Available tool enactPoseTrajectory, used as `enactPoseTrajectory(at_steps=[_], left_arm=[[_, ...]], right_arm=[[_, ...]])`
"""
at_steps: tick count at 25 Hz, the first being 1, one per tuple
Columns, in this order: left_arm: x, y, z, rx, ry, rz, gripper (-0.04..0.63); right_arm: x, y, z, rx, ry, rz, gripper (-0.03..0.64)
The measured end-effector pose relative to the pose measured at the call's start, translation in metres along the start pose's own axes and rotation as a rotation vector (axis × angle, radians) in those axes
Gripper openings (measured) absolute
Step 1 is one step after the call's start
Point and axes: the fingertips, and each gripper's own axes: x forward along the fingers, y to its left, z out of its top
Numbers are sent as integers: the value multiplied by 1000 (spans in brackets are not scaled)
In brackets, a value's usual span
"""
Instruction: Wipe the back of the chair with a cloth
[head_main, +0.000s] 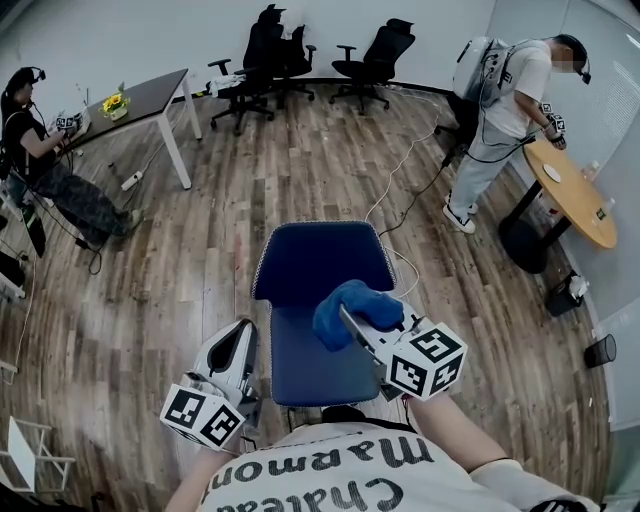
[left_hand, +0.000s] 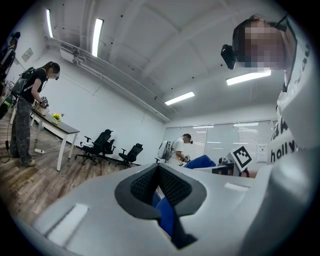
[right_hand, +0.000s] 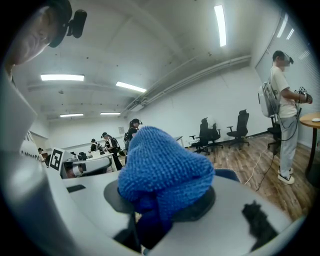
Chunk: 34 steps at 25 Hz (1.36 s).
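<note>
Holding a bunched blue cloth (head_main: 355, 308) clamped between its jaws, the right gripper (head_main: 350, 320) is hovering over the far right part of the blue chair (head_main: 322, 262) seat, just in front of the backrest; contact cannot be told. Meanwhile the left gripper (head_main: 238, 345) is sitting at the seat's left edge, jaws together and empty.

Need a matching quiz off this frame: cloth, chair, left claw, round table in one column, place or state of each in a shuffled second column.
1. cloth
2. chair
3. left claw
4. round table

A. shut, nothing in it
B. clamped in the right claw
C. far right, beside a standing person
D. centre of the head view, straight ahead of the wearer

Pairs: 1-B, 2-D, 3-A, 4-C
</note>
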Motion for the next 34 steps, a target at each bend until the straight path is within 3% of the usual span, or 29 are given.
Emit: enactPoseTrajectory(at_steps=[34], left_arm=[[1,4,2,-7,1,7,8]], right_arm=[[3,-6,-5,23,22,-11,145]])
